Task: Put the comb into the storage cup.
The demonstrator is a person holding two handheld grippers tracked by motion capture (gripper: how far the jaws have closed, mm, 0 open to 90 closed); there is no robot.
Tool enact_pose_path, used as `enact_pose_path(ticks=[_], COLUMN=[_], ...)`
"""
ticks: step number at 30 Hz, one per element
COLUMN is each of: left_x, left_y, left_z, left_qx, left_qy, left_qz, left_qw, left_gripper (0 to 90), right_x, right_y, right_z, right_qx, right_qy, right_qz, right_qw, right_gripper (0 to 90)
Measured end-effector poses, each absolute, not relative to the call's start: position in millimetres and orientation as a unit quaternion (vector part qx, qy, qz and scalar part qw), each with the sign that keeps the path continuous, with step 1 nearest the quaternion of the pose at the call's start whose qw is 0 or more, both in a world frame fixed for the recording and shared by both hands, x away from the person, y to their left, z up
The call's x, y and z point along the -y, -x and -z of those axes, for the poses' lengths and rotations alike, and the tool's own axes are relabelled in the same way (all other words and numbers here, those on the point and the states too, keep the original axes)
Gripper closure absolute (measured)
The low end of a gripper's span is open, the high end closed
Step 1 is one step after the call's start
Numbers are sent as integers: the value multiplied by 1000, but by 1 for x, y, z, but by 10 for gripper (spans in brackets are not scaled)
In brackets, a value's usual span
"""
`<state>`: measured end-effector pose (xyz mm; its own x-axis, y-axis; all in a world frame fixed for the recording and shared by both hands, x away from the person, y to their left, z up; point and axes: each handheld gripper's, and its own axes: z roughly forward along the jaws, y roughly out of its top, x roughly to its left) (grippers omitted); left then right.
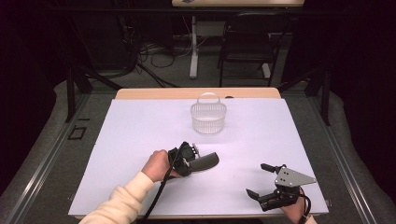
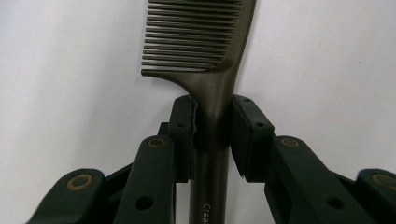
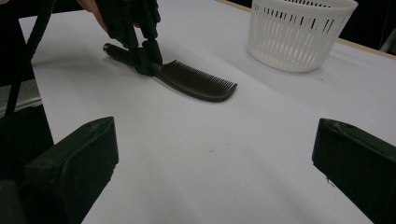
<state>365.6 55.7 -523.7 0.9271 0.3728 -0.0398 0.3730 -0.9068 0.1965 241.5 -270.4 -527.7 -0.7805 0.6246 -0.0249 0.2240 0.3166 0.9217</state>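
Observation:
A dark brown comb [image 1: 208,161] lies flat on the white table cover [image 1: 140,126], a little left of the middle. My left gripper [image 1: 186,156] comes down on the comb's handle, shut on it just behind the teeth. In the left gripper view both pads [image 2: 184,123] press the sides of the comb [image 2: 201,32]. The right gripper view shows the comb [image 3: 201,81] lying with the left gripper [image 3: 147,58] on its handle. Near the front right edge, my right gripper [image 1: 257,179] stands open over bare table [image 3: 212,168], holding nothing.
A white slotted basket [image 1: 208,119] with a hoop handle stands at the back middle of the table, also seen in the right gripper view [image 3: 299,42]. Beyond the table's wooden far edge [image 1: 196,93] are a black chair [image 1: 250,42] and cables on the floor.

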Motion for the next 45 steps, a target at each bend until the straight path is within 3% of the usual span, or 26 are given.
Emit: enact_pose_path(ticks=[45], left_x=[-83], left_y=[-346], left_z=[496], left_qx=[-225], left_qy=[-953], left_qz=[-30], left_qw=[201], left_gripper=[718], right_x=[269], right_y=[-241], right_z=[527], right_qx=[-788], right_qy=[-271], right_qz=[-517], right_qw=[195], right_gripper=[0])
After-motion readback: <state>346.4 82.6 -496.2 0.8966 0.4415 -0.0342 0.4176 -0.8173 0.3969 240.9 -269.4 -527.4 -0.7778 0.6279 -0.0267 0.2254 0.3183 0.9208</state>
